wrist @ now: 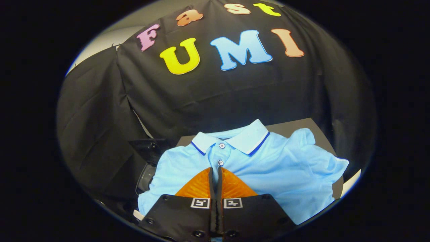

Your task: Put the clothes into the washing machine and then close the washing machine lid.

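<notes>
polo shirt (268, 168): pale blue, spread flat, collar away from the tool, on a dark board (295, 126); laid open, likely so the cloth is easy to pinch.
gripper (215, 171): fingers pressed together over the button placket; whether cloth is caught between them, cannot tell.
dark round thing (145, 178): just beside the shirt's sleeve, possibly the washing machine; unclear.

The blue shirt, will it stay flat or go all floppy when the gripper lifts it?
Probably floppy: the blue shirt is soft cloth, already rumpled at its sleeve. It likely weighs little. The gripper has its fingers together over the button placket, so the rest would probably dangle.
</notes>
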`<state>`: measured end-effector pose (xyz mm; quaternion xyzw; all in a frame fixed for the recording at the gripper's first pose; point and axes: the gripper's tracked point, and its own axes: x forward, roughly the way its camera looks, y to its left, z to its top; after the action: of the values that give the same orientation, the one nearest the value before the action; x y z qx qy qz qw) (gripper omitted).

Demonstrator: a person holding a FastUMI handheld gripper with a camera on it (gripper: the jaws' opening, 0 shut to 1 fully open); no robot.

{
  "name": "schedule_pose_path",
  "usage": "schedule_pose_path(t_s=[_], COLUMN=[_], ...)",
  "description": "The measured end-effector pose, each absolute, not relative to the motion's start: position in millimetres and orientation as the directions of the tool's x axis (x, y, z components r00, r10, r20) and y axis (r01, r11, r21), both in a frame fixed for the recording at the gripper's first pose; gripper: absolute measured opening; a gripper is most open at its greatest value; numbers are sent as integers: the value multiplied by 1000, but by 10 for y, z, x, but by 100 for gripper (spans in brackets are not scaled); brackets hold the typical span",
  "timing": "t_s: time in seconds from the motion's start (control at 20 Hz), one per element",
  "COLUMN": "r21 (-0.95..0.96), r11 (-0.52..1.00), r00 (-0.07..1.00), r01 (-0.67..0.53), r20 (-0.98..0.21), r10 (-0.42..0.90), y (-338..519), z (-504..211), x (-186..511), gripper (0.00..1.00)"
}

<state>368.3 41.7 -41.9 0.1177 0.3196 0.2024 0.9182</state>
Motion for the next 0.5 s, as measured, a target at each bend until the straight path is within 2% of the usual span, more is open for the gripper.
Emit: schedule_pose_path(t_s=[0.35, 0.5], r21=[407, 446], r11=[855, 818], r00=[748, 760], r01=[-321, -362], r20=[-445, -367], r10=[493, 536], y=[941, 1252], z=[2, 320], x=[3535, 3509], gripper=[1, 1])
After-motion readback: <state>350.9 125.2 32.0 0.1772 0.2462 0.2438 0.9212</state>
